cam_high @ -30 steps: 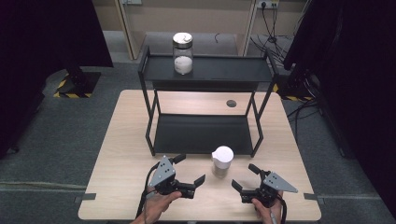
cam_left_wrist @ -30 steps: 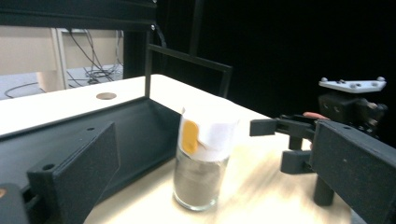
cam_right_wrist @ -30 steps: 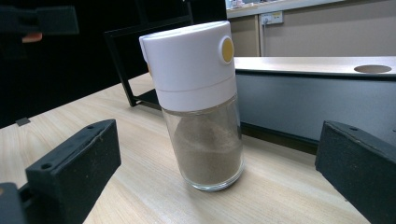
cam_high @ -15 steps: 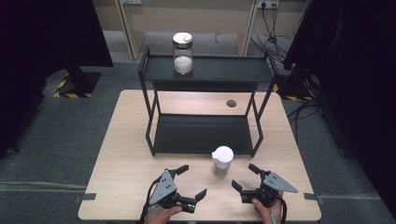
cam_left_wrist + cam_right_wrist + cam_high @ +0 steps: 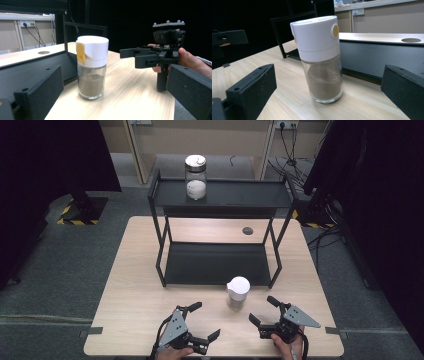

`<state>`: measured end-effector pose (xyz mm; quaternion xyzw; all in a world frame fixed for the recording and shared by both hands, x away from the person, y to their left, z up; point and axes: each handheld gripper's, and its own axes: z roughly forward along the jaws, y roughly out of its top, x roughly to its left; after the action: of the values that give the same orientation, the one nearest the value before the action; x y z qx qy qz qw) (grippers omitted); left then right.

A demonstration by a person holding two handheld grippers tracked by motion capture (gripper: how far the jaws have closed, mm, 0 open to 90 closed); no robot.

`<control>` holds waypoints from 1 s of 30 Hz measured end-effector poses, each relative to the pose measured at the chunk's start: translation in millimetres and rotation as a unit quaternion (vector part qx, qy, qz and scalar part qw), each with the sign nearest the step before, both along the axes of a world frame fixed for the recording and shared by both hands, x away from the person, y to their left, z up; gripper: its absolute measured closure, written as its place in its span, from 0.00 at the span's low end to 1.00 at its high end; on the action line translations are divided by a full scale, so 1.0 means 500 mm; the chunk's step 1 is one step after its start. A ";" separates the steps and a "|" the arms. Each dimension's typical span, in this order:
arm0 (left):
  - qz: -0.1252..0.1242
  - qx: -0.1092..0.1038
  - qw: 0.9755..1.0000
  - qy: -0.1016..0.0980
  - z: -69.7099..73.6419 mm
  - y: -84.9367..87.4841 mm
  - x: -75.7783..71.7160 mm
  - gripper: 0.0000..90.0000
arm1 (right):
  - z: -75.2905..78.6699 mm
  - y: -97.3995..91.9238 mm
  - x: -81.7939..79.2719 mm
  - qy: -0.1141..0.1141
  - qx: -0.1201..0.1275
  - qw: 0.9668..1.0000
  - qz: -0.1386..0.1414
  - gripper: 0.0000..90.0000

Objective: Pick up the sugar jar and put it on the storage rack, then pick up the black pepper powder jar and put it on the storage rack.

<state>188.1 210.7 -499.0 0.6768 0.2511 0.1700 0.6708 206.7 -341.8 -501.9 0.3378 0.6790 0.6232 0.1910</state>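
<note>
A glass shaker jar (image 5: 238, 292) with a white lid and brown powder stands upright on the wooden table, just in front of the black rack's lower shelf (image 5: 215, 263). My left gripper (image 5: 206, 320) is open, to the jar's front left, near the table's front edge. My right gripper (image 5: 262, 309) is open too, to the jar's front right. Both point at the jar without touching it. In the left gripper view the jar (image 5: 91, 67) stands ahead between the jaws, with the other gripper (image 5: 160, 57) beyond it. In the right gripper view the jar (image 5: 322, 62) stands close, between the spread jaws.
A two-tier black metal rack (image 5: 275, 255) fills the middle of the table. A second glass jar (image 5: 195, 177) with white contents stands on its top shelf. A round cable hole (image 5: 247, 230) lies behind the rack. Dark curtains flank the table.
My left gripper has drawn back toward the table's front edge. The right gripper and the jar have stayed in place.
</note>
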 end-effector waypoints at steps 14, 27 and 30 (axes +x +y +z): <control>-0.004 0.008 1.000 0.001 -0.017 -0.008 0.003 0.00 | -0.002 -0.003 0.001 0.000 0.004 1.000 0.002 0.00; 0.001 0.010 1.000 0.002 -0.019 -0.006 0.002 0.00 | -0.001 -0.003 0.000 -0.001 0.004 1.000 0.002 0.00; 0.002 0.008 1.000 0.001 -0.020 -0.006 0.002 0.00 | -0.001 -0.002 0.000 -0.002 0.002 1.000 0.003 0.00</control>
<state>188.9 207.5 -508.9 0.6815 0.2522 0.1725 0.6650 206.8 -342.8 -502.4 0.3348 0.6782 0.6261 0.1894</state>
